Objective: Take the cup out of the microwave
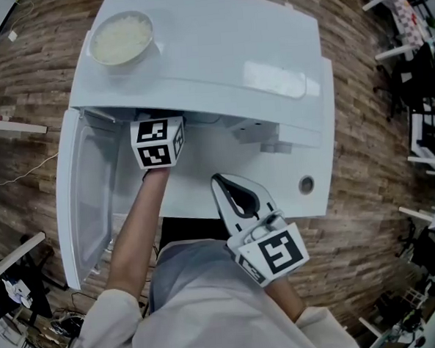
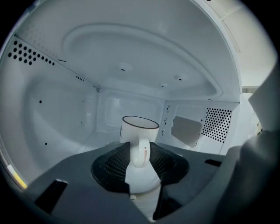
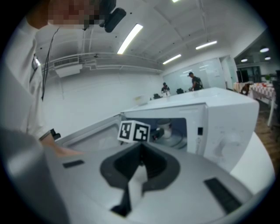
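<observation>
the left tool [image 2: 140,149] had its jaws spread wide, with the white cup [image 2: 139,130] upright between them, handle toward the camera; no squeeze on it showed. past the cup was the microwave's back wall [image 2: 127,107]. the head view hid the cup under the microwave [image 1: 218,59] top. it showed instead the right tool [image 1: 218,181] outside, jaws together and empty. beyond that tool, a bowl of rice [image 1: 122,37] sat on the microwave.
</observation>
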Action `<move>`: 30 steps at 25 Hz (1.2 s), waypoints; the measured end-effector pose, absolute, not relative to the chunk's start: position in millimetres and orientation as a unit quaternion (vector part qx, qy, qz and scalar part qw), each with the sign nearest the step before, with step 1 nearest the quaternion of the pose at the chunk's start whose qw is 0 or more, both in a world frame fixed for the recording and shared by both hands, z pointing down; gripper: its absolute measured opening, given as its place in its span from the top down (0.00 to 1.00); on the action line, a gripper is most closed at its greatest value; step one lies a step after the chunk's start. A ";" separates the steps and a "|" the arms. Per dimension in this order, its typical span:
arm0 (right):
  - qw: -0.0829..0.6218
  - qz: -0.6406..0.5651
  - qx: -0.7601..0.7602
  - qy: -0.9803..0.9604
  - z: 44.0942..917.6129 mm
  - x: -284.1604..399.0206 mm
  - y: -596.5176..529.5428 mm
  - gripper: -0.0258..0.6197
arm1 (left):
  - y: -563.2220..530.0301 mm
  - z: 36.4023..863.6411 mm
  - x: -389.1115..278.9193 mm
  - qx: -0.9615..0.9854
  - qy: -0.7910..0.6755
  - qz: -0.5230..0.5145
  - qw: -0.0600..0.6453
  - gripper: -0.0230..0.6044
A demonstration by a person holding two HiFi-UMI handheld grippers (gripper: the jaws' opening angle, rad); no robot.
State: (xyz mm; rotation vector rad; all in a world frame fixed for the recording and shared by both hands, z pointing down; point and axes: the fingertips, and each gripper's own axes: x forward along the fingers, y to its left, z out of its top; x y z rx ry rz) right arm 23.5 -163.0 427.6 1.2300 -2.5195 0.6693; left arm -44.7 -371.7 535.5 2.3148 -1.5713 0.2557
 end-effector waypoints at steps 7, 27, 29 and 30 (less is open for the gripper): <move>0.130 0.231 0.423 -0.866 427.1 24.2 -160.6 0.92 | -370.8 536.1 -44.0 0.812 -0.554 0.103 0.149 0.83; 0.133 0.227 0.420 -0.868 425.7 20.6 -155.6 0.92 | -351.6 530.7 -41.5 0.821 -0.548 0.091 0.133 0.86; 0.132 0.226 0.421 -0.868 425.0 20.7 -154.9 0.92 | -349.8 530.3 -42.4 0.821 -0.548 0.090 0.134 0.86; 0.131 0.225 0.421 -0.869 424.4 20.2 -155.0 0.92 | -349.1 530.0 -43.1 0.821 -0.548 0.089 0.134 0.86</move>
